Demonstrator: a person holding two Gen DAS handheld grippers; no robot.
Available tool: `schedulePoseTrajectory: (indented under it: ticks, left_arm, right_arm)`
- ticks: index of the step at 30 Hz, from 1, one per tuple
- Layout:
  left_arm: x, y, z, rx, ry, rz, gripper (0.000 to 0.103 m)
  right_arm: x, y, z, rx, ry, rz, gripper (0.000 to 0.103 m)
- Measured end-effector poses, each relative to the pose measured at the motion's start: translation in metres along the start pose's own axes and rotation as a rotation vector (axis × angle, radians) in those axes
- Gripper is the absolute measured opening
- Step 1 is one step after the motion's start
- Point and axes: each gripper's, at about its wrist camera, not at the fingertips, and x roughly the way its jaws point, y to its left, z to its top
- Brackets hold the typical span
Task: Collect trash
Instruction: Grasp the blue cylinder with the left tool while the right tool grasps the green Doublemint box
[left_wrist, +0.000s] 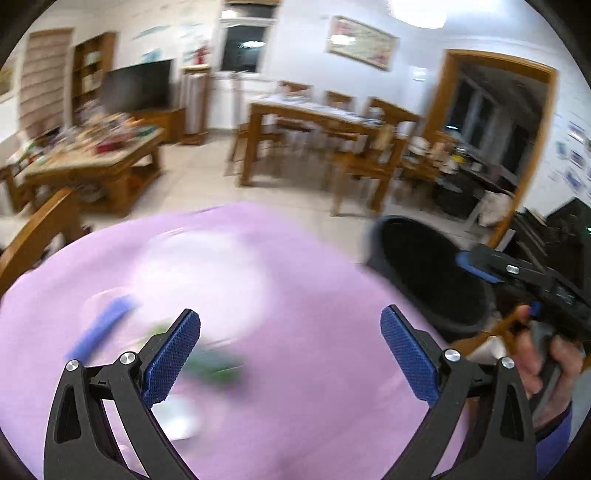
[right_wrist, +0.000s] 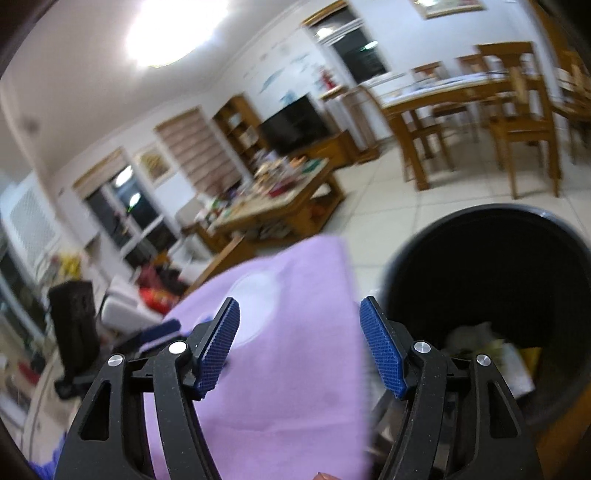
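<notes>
A purple cloth (left_wrist: 314, 406) covers the table under my left gripper (left_wrist: 291, 314), whose jaws stand wide open and hold nothing. Blurred litter lies on the cloth by the left finger: a blue strip (left_wrist: 103, 328), a green scrap (left_wrist: 218, 363) and a white piece (left_wrist: 177, 417). A black bin (left_wrist: 375, 243) stands off the table's right edge. The right wrist view shows the bin (right_wrist: 417, 236) holding white and yellow trash (right_wrist: 480, 343). My right gripper (right_wrist: 300, 302) hangs open and empty over the cloth's edge (right_wrist: 295, 387) beside the bin. A hand (left_wrist: 535, 365) carries it.
A pale round patch (left_wrist: 199, 273) shows on the cloth. Beyond are a cluttered coffee table (left_wrist: 92, 155), a dining table with chairs (left_wrist: 317, 118), a wooden chair arm (left_wrist: 37, 236) at the left and tiled floor (left_wrist: 199, 177) between them.
</notes>
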Motion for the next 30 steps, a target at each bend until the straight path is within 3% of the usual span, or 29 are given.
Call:
schedulePoseTrajectory:
  ticks: [7, 12, 15, 19, 21, 24, 26, 30]
  left_arm:
    - [0.012, 0.098, -0.008, -0.038, 0.114, 0.137, 0.09]
    - [0.038, 0.125, -0.008, -0.022, 0.205, 0.125, 0.07]
    - [0.043, 0.125, -0.01, 0.043, 0.198, 0.134, 0.062]
    - [0.048, 0.123, -0.011, 0.098, 0.181, 0.16, 0.037]
    - [0.048, 0.122, -0.013, 0.109, 0.171, 0.166, 0.019]
    - [0.045, 0.123, -0.015, 0.099, 0.155, 0.17, 0.014]
    - [0.042, 0.123, -0.016, 0.088, 0.152, 0.167, 0.012]
    - [0.033, 0.128, -0.017, 0.035, 0.129, 0.13, 0.011]
  right_arm:
    - [0.094, 0.093, -0.02, -0.185, 0.214, 0.032, 0.068]
    - [0.16, 0.133, -0.036, -0.278, 0.357, 0.013, 0.068]
    - [0.187, 0.148, -0.042, -0.335, 0.41, -0.012, 0.068]
    - [0.206, 0.152, -0.05, -0.387, 0.445, -0.052, 0.068]
    - [0.212, 0.154, -0.054, -0.41, 0.454, -0.069, 0.063]
    - [0.219, 0.158, -0.062, -0.456, 0.446, -0.09, 0.052]
    - [0.219, 0.158, -0.065, -0.481, 0.437, -0.101, 0.035]
    - [0.212, 0.149, -0.062, -0.43, 0.422, -0.087, 0.032]
